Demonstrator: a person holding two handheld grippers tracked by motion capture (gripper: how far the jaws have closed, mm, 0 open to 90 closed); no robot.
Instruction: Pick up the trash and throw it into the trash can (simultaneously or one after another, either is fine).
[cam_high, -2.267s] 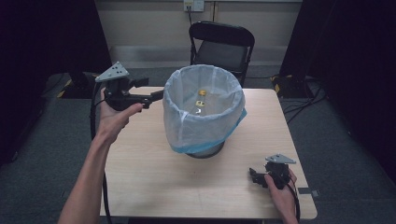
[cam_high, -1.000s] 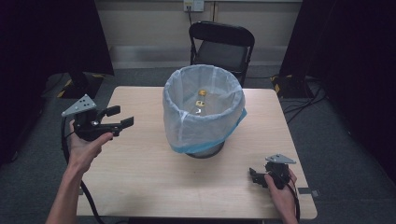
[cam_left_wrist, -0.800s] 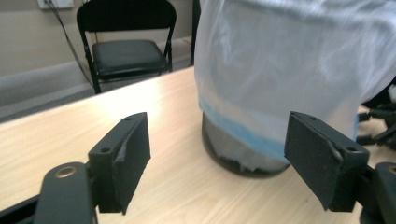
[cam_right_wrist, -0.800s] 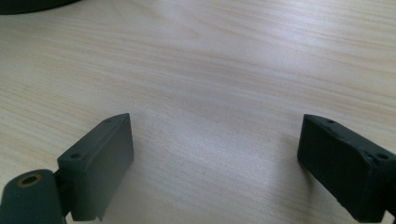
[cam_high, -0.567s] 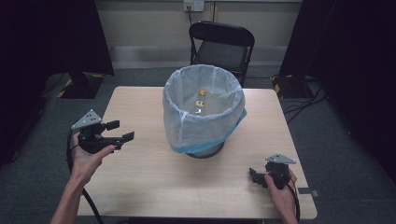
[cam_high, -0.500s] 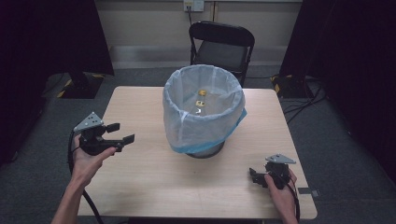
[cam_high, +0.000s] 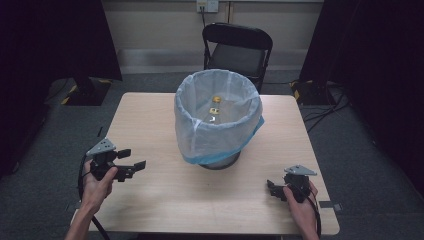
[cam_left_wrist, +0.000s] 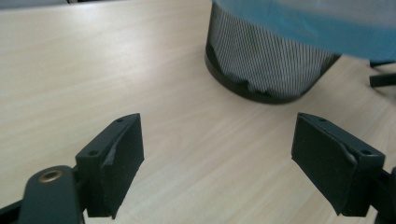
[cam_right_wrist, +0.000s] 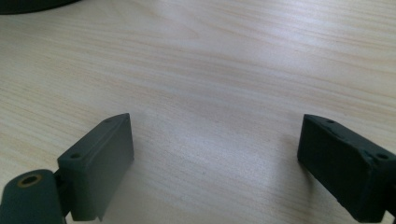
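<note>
A black mesh waste bin (cam_high: 218, 120) lined with a pale blue plastic bag stands in the middle of the wooden table (cam_high: 150, 120). Small yellowish bits lie at its bottom. My left gripper (cam_high: 131, 160) is low over the table's front left, open and holding nothing, its jaws pointing toward the bin. In the left gripper view the bin's mesh base (cam_left_wrist: 271, 60) and the bag's blue edge show ahead of the spread jaws. My right gripper (cam_high: 272, 189) rests near the front right corner, open and empty; bare wood lies between its jaws.
A black chair (cam_high: 239, 50) stands behind the table's far edge. Dark curtains flank the room and cables lie on the grey floor at the right. Bare tabletop runs along the front between the two grippers.
My left gripper has drawn back from the bin's rim and come down toward the front left of the table. The right gripper has stayed in place.
</note>
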